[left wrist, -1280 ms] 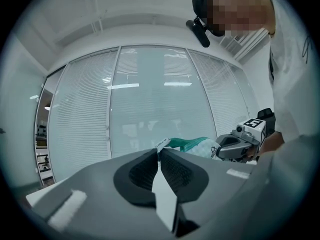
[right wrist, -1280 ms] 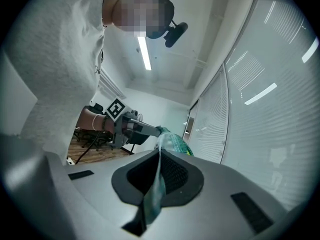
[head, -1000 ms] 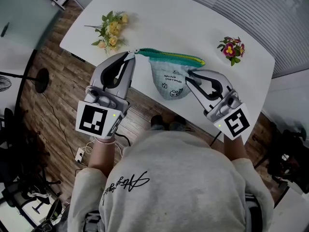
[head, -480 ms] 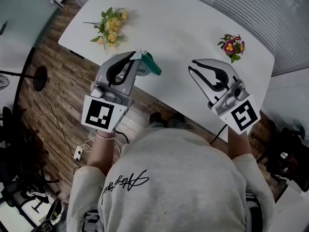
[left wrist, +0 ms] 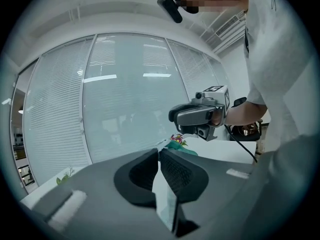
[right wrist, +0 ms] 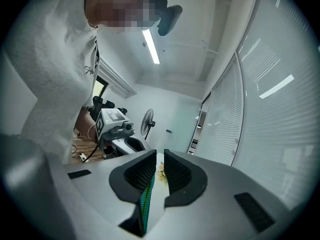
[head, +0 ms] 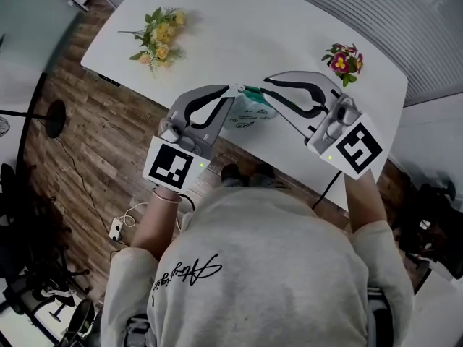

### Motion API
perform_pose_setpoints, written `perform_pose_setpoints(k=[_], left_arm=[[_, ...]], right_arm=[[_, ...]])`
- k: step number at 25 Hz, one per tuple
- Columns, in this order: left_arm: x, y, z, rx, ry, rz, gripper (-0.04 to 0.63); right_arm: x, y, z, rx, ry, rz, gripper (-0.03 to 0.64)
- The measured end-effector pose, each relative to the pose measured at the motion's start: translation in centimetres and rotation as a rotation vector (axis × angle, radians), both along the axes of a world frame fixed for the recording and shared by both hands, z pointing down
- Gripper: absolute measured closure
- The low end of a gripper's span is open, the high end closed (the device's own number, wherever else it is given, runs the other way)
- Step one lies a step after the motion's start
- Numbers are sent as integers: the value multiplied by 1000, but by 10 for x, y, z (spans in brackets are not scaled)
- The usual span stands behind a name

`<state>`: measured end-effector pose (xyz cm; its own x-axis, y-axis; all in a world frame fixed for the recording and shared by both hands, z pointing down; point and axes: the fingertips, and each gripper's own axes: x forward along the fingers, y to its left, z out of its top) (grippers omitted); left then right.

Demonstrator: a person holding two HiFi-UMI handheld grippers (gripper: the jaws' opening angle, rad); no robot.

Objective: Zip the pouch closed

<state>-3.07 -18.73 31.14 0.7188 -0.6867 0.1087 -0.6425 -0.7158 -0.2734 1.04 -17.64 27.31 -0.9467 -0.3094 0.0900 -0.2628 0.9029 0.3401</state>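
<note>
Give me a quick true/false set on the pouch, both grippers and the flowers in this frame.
1. The left gripper and the right gripper meet at the pouch. True.
2. The right gripper is empty. False: the pouch's green zipper strip sits between its jaws.
3. The pouch lies untouched on the table. False: both grippers hold it.
4. Yellow flowers lie on the left gripper's side of the table. True.
5. Pink flowers lie inside the pouch. False: they lie on the table, apart from it.
</note>
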Motion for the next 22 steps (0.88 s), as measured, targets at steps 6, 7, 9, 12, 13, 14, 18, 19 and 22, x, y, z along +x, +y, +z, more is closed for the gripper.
perform_pose_setpoints(k=[6,7,9,12,13,14,18,19,22], left_arm=[[10,3,2,18,-55,64,581],[12,4,3,18,-62,77,581],[16,6,5,20,-84,101,581],[19,7,7,35,-118,128,581],[20,7,7,39,-125,134,581],[21,8,7,40,-129,140,581],[25,7,8,38,-143,153,581],[25,7,9,39,-151,155,581],[26,6,12,52,-192,172,581]], right_arm=[[-14,-1,4,-66,63,-127,535],[-16,0,6,-68,75,-143,534],[-20,2,11,-72,99,-170,532],[-23,3,16,-66,151,-207,531],[-22,3,16,-65,167,-218,531],[-20,4,16,-66,183,-228,532],[-16,0,20,-82,237,-257,532],[-16,-1,22,-88,247,-266,532],[-16,-2,26,-111,272,-296,532]])
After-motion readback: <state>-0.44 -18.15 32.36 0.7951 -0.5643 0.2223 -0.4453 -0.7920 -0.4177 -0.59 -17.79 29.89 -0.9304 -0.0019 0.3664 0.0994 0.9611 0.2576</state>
